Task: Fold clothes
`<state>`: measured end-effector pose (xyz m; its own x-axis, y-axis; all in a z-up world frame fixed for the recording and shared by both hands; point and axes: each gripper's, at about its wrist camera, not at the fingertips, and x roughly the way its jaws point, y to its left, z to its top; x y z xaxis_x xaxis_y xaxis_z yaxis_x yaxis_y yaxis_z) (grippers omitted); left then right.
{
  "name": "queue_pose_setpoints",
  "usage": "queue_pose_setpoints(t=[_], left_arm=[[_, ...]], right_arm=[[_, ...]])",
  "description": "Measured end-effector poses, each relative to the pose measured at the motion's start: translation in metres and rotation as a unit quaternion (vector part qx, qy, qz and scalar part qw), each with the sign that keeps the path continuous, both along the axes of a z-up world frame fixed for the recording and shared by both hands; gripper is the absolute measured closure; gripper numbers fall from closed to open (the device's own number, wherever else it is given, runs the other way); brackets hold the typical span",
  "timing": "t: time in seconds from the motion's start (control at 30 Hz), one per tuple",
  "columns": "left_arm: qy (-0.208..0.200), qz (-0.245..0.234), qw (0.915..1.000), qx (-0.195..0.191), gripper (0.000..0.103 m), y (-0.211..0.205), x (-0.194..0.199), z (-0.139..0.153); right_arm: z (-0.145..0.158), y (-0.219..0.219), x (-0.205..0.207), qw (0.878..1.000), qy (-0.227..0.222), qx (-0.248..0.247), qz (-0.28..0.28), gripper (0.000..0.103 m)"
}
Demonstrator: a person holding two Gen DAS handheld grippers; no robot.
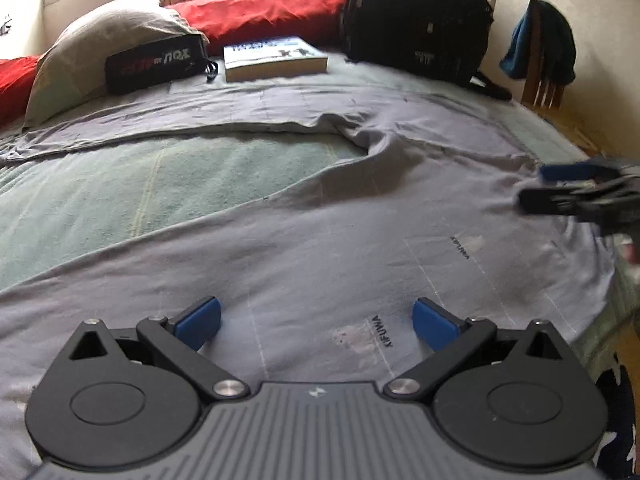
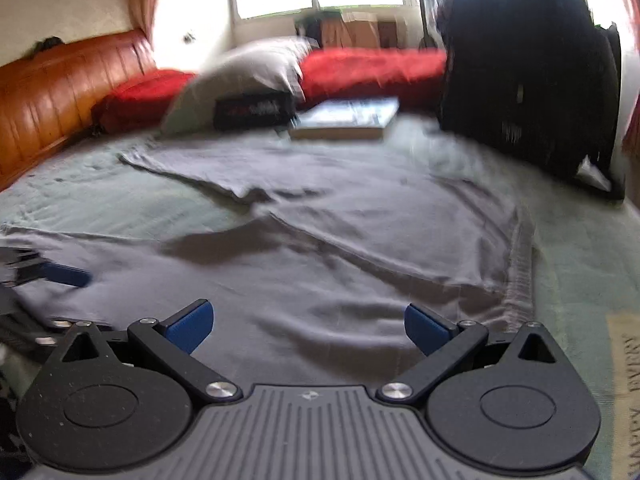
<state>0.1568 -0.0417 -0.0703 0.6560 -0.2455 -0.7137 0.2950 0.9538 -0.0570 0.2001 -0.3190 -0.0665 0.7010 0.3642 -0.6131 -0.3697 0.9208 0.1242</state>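
Both tongs hang above the bed (image 1: 120, 184) with their blue tips spread apart and nothing between them: the left tongs (image 1: 316, 322) and the right tongs (image 2: 308, 326). Largest item is the bed with its pale green cover; on it lies the grey trousers (image 1: 320, 240), spread flat with the two legs running away toward the pillow (image 1: 100, 36). Judged from this layout, folding has not begun: no layer lies over another, and every fold is left to do. Near the pillow sit a black backpack (image 1: 416, 20), a book (image 1: 276, 58) and a black pouch (image 1: 156, 62), all beyond the trousers. Trouser fabric lies directly below and ahead of each pair of tongs; contact cannot be confirmed.
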Motion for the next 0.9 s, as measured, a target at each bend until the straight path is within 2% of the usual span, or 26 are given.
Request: queue_pose_setpoints(t=[0.07,0.17,0.23,0.33,0.4,0.5,0.63,0.77,0.83,0.9], left_arm=[[-0.004,-0.008,1.0000,0.005,0.001,0.002,-0.001,0.002],[-0.007,-0.015,0.9999,0.003,0.001,0.003,0.001,0.009],[-0.016,-0.029,0.9994,-0.007,0.001,0.000,0.005,0.016],[-0.034,-0.048,0.9982,-0.010,0.001,-0.011,0.008,0.024],[-0.038,-0.065,0.9971,-0.008,0.001,-0.019,0.008,0.024],[-0.033,-0.089,0.9955,-0.001,0.001,-0.029,0.007,0.019],[-0.022,-0.115,0.9931,0.005,0.001,-0.032,0.004,0.013],[-0.011,-0.126,0.9919,0.003,0.001,-0.035,0.007,0.008],[-0.006,-0.130,0.9915,0.001,0.001,-0.038,0.009,0.005],[-0.006,-0.132,0.9913,0.002,0.001,-0.041,0.010,0.003]], right_arm=[[-0.017,-0.010,0.014,0.999,0.046,-0.001,-0.014,0.000],[-0.021,-0.029,0.006,0.999,0.031,0.012,-0.002,0.000],[-0.012,-0.040,0.008,0.999,0.043,0.018,-0.008,0.000],[0.006,-0.059,0.018,0.998,0.037,0.039,-0.013,0.000],[0.015,-0.073,0.033,0.998,0.030,0.053,-0.017,0.000],[0.017,-0.102,0.071,0.994,0.051,0.089,-0.028,0.000],[0.008,-0.138,0.115,0.985,0.084,0.137,-0.059,0.000],[0.002,-0.158,0.151,0.979,0.093,0.172,-0.050,0.000],[-0.002,-0.163,0.169,0.978,0.098,0.176,-0.053,0.000],[-0.006,-0.164,0.183,0.979,0.102,0.159,-0.069,0.000]])
